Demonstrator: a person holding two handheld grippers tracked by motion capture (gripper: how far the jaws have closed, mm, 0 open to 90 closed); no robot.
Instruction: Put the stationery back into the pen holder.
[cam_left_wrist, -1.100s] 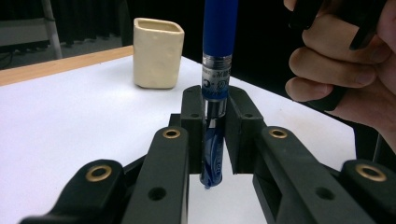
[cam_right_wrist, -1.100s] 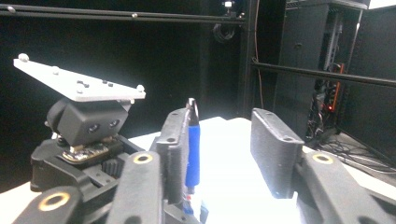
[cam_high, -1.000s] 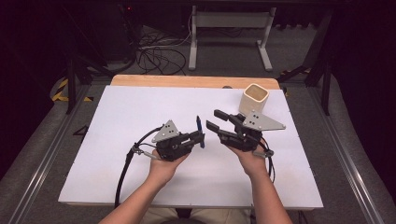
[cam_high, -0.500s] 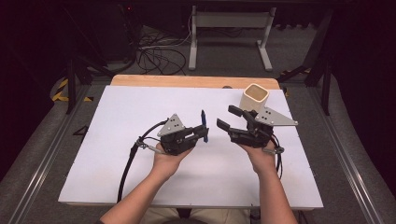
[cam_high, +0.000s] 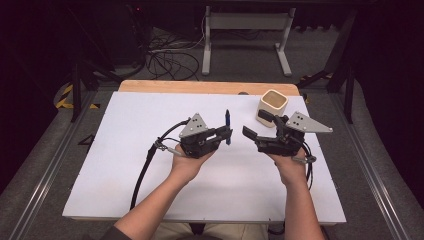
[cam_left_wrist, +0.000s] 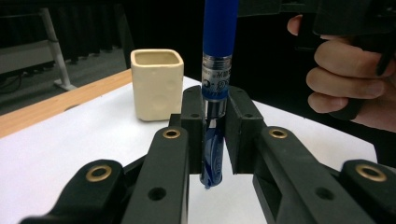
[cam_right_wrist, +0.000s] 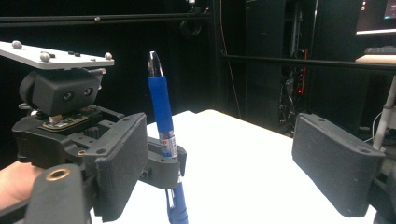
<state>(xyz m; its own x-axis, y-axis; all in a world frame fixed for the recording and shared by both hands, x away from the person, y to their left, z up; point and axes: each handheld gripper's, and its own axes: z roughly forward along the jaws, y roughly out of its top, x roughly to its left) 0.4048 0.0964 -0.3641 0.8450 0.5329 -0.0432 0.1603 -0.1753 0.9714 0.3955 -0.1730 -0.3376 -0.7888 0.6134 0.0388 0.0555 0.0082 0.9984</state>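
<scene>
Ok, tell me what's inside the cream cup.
The cream cup stands open-topped near the table's far edge. Its upper inner walls look bare; the bottom is hidden by the rim, so contents cannot be ruled out.

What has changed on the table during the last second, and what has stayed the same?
The right gripper, open, moved to the right, away from the left gripper, so the gap between them widened. The left gripper shifted slightly right and stays shut on the blue pen, held upright. The cream cup has not moved.

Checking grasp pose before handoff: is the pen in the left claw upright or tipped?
Upright. The blue pen stands near vertical, pinched between the left claw jaws, both ends sticking out.
</scene>
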